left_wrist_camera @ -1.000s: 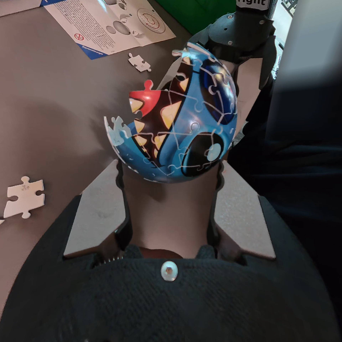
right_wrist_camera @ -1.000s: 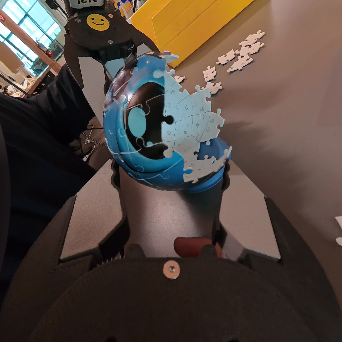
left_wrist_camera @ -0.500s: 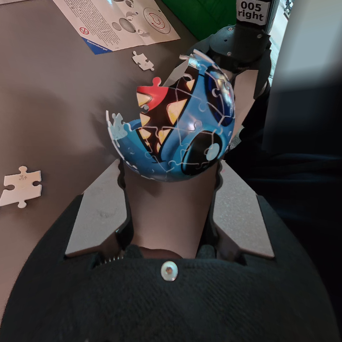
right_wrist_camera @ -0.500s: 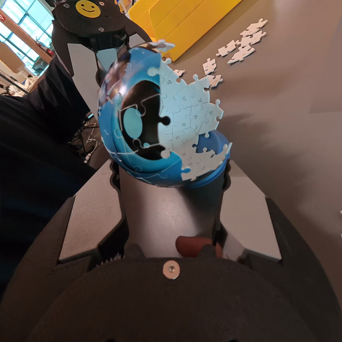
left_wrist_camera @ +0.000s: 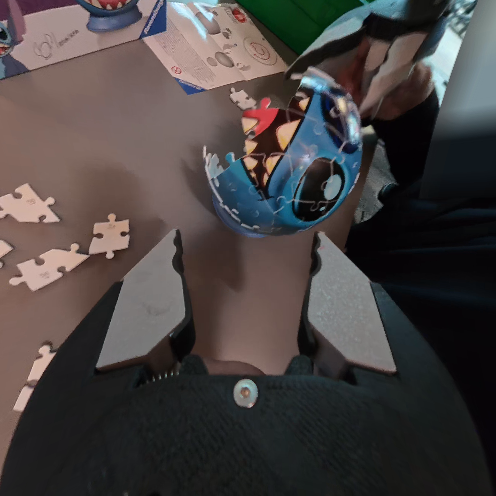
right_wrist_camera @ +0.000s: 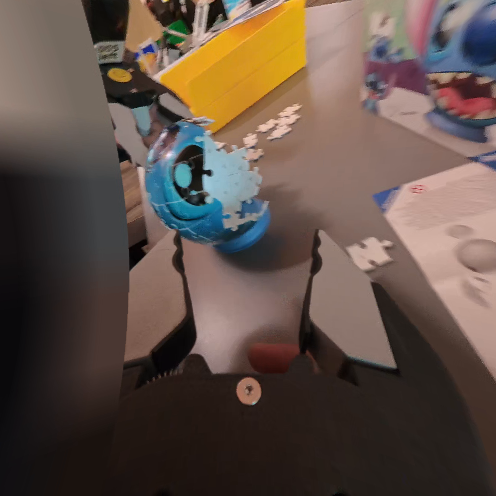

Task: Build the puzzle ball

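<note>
Closest to me, my left gripper (left_wrist_camera: 246, 237) stands with its fingers spread wide and nothing between them; my right gripper (right_wrist_camera: 245, 241) is spread just as wide, and it holds nothing either. Just beyond both sets of fingertips the puzzle ball (left_wrist_camera: 288, 171) sits on its blue stand (right_wrist_camera: 245, 237) on the grey table (left_wrist_camera: 107, 128), tilted and only partly built. From the left wrist I see its blue face with a black eye and a dark mouth of yellow teeth; from the right wrist, the pale inner side of its pieces along a jagged open edge. To the left of my left fingers lie loose white pieces (left_wrist_camera: 110, 236), and one loose piece (right_wrist_camera: 370, 252) lies just beside my right fingers. Farther off sits the instruction sheet (left_wrist_camera: 214, 56), then the puzzle box (left_wrist_camera: 67, 40) at the table's far side. Past the ball in the right view stands a yellow bin (right_wrist_camera: 241, 72).
</note>
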Available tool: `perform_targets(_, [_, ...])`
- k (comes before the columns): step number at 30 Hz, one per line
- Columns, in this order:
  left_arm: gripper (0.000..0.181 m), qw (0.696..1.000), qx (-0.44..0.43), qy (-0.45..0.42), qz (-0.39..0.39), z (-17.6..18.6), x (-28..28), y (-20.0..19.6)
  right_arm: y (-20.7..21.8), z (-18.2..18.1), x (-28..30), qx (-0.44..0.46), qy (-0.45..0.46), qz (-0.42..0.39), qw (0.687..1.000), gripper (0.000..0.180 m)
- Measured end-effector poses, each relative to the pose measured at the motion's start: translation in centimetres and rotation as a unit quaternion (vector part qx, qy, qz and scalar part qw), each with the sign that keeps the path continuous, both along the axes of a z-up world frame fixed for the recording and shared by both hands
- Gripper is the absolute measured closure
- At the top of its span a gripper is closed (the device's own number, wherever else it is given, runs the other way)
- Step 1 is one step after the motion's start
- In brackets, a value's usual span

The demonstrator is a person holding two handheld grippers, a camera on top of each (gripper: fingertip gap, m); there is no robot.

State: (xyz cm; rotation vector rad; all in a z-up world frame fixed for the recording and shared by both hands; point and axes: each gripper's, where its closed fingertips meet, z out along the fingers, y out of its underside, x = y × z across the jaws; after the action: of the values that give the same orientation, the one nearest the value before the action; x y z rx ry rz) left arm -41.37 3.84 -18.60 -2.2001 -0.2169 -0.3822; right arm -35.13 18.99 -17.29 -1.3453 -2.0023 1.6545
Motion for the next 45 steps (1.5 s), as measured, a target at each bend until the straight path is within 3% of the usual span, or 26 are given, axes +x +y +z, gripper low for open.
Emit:
perform_targets(1, [0.086, 1.000, -0.011, 0.010, 0.005, -0.7, -0.1, -0.3, 1.1, -0.2, 0.1, 0.007, -0.004, -0.015, 1.000, 0.094])
perform_targets(6, [0.085, 0.993, -0.067, 0.098, 0.015, -3.9, 0.5, -0.8, 1.9, -3.0, 1.8, 0.043, -0.052, -0.007, 0.998, 0.095])
perform_targets(11, [0.085, 0.984, -0.066, 0.147, 0.077, -4.7, 0.2, 0.3, -2.0, -4.6, 2.9, 0.030, -0.083, 0.051, 0.995, 0.094])
perform_targets(15, [0.078, 0.976, -0.098, 0.179, 0.072, -6.8, 0.4, 0.1, -4.6, -4.5, 1.5, 0.054, -0.044, 0.091, 0.993, 0.088])
perform_targets(23, [0.077, 0.975, -0.073, 0.191, 0.090, -6.6, -0.4, 1.7, -7.2, -6.1, 0.2, 0.086, -0.079, 0.159, 0.980, 0.076])
perform_targets(45, [0.084, 0.965, -0.080, 0.206, 0.143, -6.4, -5.4, 0.1, -11.6, -5.7, 4.7, 0.049, -0.097, 0.184, 0.977, 0.089])
